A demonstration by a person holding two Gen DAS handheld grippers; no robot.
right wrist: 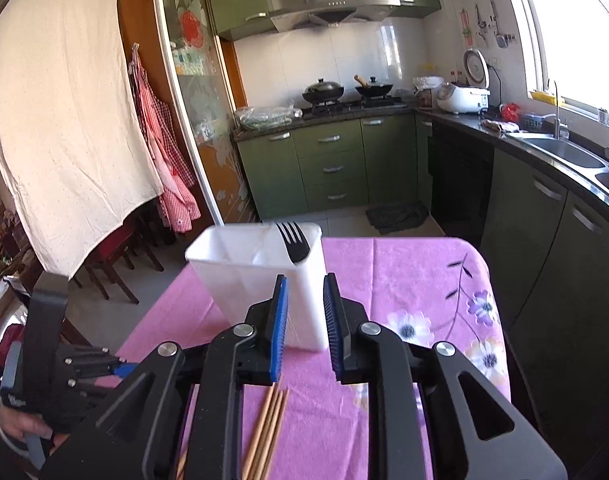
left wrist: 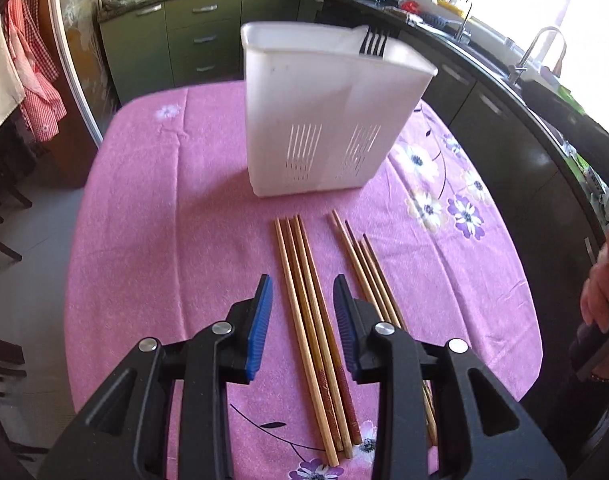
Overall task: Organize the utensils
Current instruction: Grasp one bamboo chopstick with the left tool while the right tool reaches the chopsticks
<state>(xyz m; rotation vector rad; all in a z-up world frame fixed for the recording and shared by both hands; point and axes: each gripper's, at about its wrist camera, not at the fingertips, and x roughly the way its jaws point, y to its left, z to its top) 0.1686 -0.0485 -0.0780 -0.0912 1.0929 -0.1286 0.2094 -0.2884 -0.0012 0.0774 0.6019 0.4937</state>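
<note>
A white slotted utensil holder (left wrist: pixel 328 120) stands upright on the pink tablecloth, with a black fork (left wrist: pixel 374 42) in its right compartment, tines up. Two bundles of wooden chopsticks lie in front of it: a left bundle (left wrist: pixel 300 264) and a right bundle (left wrist: pixel 366 268). My left gripper (left wrist: pixel 302 280) is open and points down over the left bundle, one blue pad on each side and neither touching it. My right gripper (right wrist: pixel 305 278) is open and holds nothing. It hangs just short of the holder (right wrist: pixel 244 276), below the fork (right wrist: pixel 292 244). Chopstick tips (right wrist: pixel 270 428) show under it.
The table (left wrist: pixel 144 220) has a rounded pink floral cloth. A person's hand (left wrist: pixel 600 300) is at its right edge and another hand (right wrist: pixel 24 426) at lower left. Dark counters with a sink (right wrist: pixel 564 154) run along the right, and chairs (right wrist: pixel 108 264) stand to the left.
</note>
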